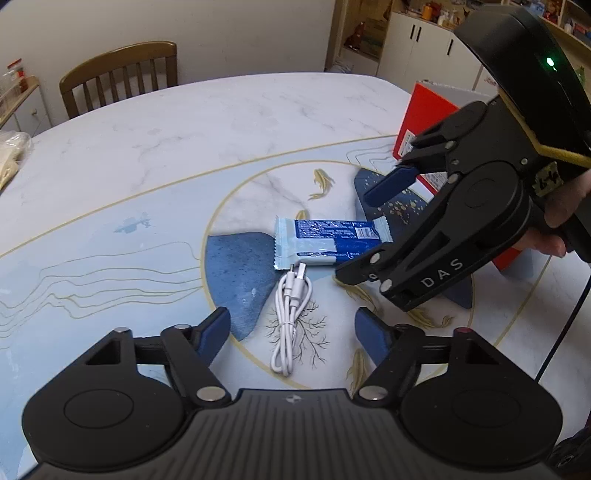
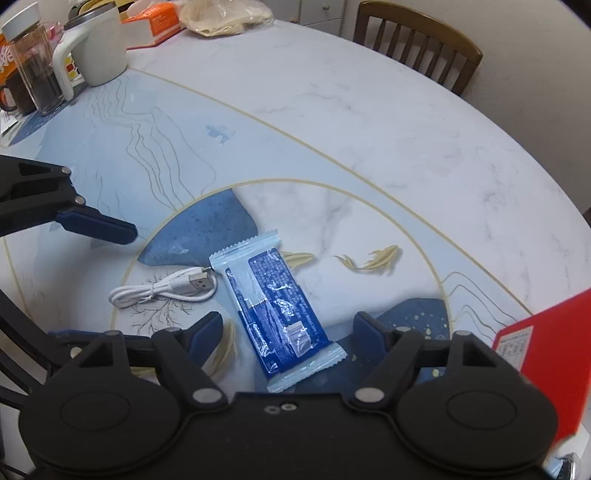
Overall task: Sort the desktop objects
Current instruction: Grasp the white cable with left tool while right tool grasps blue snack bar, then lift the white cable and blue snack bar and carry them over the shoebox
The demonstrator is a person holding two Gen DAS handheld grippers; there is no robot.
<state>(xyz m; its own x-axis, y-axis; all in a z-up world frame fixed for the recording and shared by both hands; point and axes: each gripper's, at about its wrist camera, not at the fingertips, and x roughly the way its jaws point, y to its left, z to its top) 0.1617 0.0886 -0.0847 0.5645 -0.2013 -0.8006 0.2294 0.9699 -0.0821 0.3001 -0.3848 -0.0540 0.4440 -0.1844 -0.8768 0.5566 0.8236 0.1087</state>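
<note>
Right wrist view, right tool (image 2: 288, 332) released above snack packet (image 2: 280, 314), left tool (image 1: 291, 332) released above white cable (image 1: 291, 317).

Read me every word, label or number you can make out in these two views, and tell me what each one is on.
"DAS": white letters on the body of the right tongs.
Blue snack packet: print too small to read.
White label on the red box: blurred, unreadable.
Yellowish tag on the right tongs' body: handwritten marks, not legible.
Orange box: no readable text.
</note>
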